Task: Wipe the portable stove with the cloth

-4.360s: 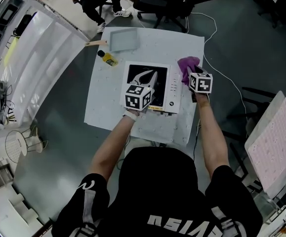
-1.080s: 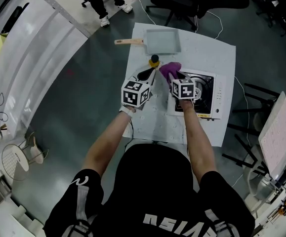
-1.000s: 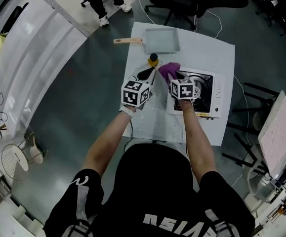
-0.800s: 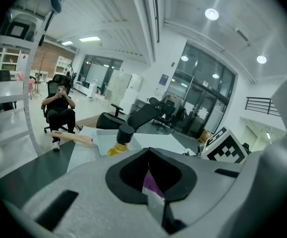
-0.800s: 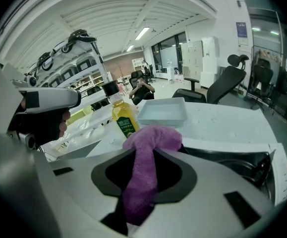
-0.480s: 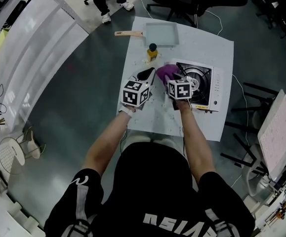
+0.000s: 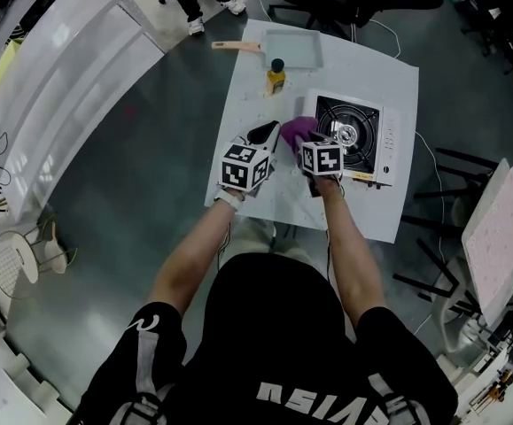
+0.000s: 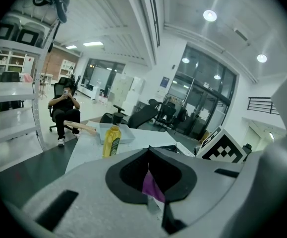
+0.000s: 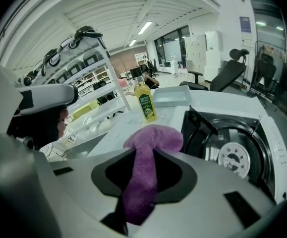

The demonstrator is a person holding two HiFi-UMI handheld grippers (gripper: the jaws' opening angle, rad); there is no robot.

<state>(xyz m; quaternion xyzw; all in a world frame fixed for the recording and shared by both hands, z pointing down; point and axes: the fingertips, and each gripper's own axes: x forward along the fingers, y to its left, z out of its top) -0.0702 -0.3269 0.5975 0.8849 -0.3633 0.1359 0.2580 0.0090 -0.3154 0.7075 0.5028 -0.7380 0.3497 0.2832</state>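
Purple cloth (image 7: 294,130) is clamped in the right gripper (image 9: 142,181): jaws closed on its middle, bunched end sticking out ahead. Cloth is placed at the left edge of the portable stove (image 7: 352,134), just beside the black burner recess. Contact with the top plate cannot be confirmed. Left gripper (image 8: 149,175) is held left of the stove, just beside the cloth. Its jaws are drawn together and nothing is judged gripped; a purple sliver is seen past the slit.

Progress is judged early: cloth is in grip and at the stove, but no wiped area can be made out. Left to do: passes across the burner surround and the white control strip.

Yellow bottle (image 7: 275,76) and square pan (image 7: 287,48) are parked beyond the stove's far-left corner, on the white table (image 7: 371,69).
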